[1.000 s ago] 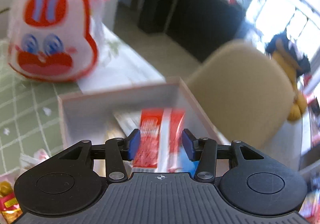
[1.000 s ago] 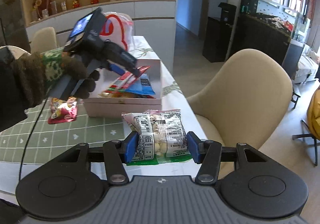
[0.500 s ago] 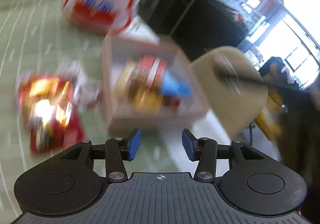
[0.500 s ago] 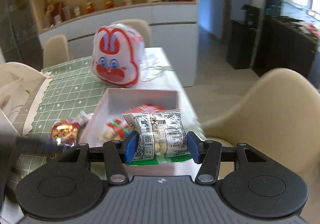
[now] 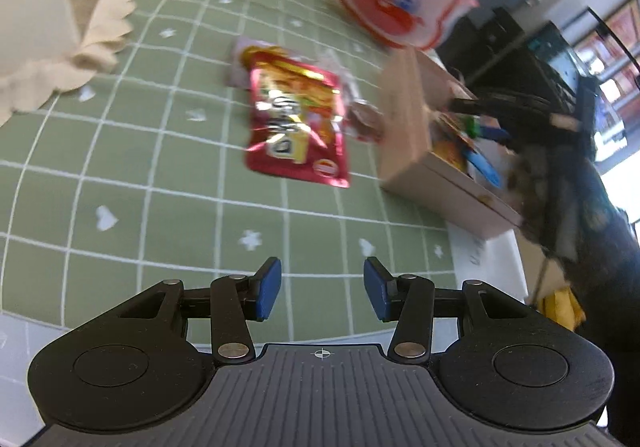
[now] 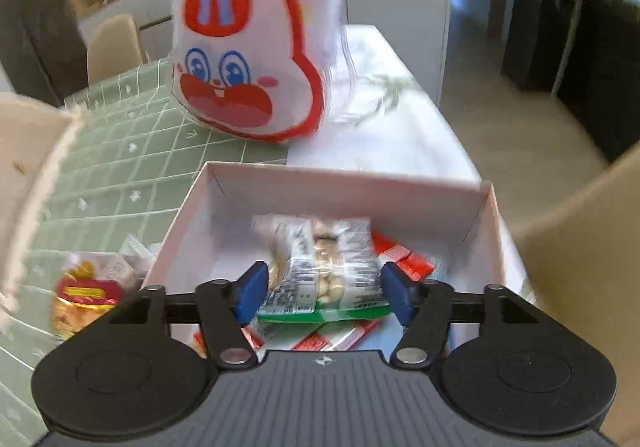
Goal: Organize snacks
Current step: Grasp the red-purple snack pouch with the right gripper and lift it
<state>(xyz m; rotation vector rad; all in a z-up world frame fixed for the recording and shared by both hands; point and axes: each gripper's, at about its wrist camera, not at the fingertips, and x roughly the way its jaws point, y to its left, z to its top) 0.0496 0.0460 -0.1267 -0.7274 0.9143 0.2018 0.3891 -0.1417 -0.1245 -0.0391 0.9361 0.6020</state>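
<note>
Right gripper (image 6: 320,293): jaws opening, the peanut packet (image 6: 324,267) between them with the pads drawn clear, positioned over the open box (image 6: 344,183) so it drops among the packets already inside. Left gripper (image 5: 322,289): jaws wide, empty, aimed toward the red snack pouch (image 5: 298,123) lying ahead on the table (image 5: 120,167), judged the next pickup.
</note>
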